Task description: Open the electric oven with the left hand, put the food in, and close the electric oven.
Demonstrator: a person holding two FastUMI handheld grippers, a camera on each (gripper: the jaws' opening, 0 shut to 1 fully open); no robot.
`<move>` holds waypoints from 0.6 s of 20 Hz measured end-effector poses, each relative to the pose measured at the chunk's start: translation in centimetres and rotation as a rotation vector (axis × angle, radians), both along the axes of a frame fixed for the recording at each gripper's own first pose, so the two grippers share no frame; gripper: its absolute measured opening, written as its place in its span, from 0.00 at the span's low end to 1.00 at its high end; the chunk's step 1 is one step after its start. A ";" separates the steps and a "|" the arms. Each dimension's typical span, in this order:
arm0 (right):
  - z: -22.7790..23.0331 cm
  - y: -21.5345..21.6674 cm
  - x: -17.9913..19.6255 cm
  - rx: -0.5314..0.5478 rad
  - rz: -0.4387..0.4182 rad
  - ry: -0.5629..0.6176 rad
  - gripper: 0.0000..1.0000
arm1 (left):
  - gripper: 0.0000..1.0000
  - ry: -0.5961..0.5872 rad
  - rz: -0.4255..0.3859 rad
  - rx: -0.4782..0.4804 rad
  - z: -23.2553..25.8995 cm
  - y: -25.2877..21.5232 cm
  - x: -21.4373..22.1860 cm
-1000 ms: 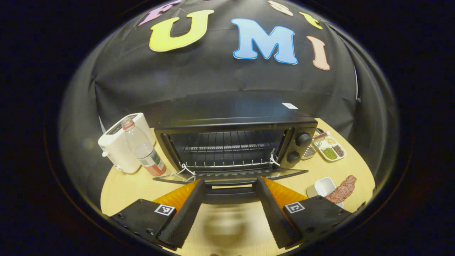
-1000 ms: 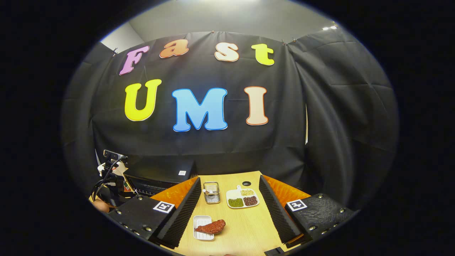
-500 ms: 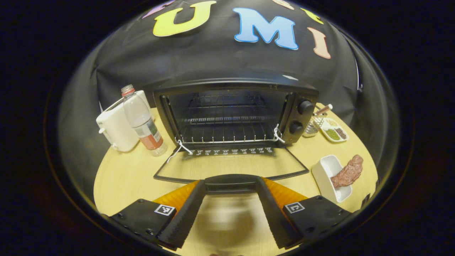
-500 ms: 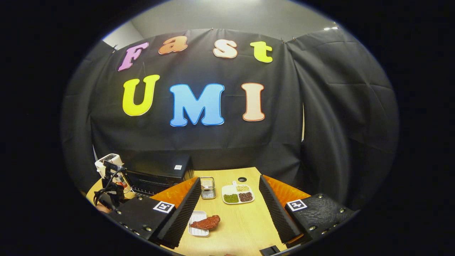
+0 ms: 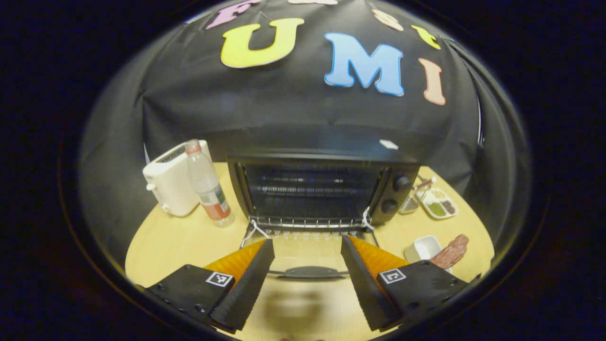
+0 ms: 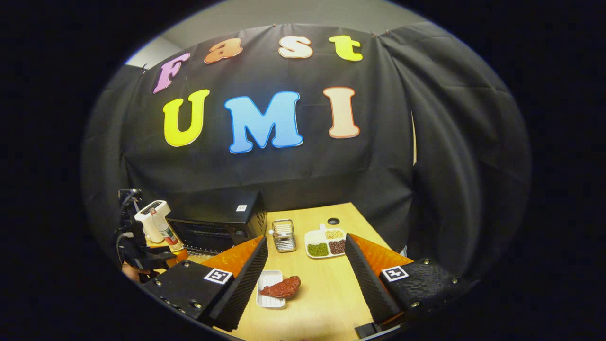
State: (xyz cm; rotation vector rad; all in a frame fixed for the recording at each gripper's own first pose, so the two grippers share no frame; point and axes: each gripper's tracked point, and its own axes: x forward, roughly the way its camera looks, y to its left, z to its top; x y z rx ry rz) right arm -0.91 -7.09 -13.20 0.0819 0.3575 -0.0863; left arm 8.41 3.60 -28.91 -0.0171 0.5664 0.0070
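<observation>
— Where was your left gripper (image 5: 307,265)?

— You held it spread wide over the pale wooden table (image 5: 180,241), nothing between its fingers; the black electric oven (image 5: 322,189) stood ahead, door dropped open, handle between the fingertips.

— And your right gripper (image 6: 305,279)?

— Also parted and empty. The reddish-brown slab of food (image 6: 282,287) lay on its small white rectangular dish (image 6: 270,296), close beside the left finger.

The wooden table (image 5: 189,241) carries oven (image 5: 322,189), toaster (image 5: 173,184), bottle (image 5: 208,189), dishes (image 6: 272,296).
</observation>
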 end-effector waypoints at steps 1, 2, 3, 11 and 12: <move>-1.4 -0.4 0.2 0.033 0.005 0.038 0.99 | 0.92 -0.053 -0.001 -0.023 2.6 -0.4 0.2; -2.7 -0.6 0.4 0.078 0.015 0.077 0.99 | 0.92 -0.107 -0.005 -0.052 5.3 -1.2 0.0; -3.9 -0.4 0.6 0.126 0.028 0.114 0.99 | 1.00 -0.155 -0.003 -0.073 7.9 -1.7 0.0; -16.5 0.4 2.2 0.441 0.118 0.376 0.99 | 1.00 -0.438 0.009 -0.046 25.3 -2.7 -2.5; -17.9 0.5 2.5 0.474 0.125 0.399 0.99 | 1.00 -0.470 0.015 -0.031 27.0 -2.6 -2.9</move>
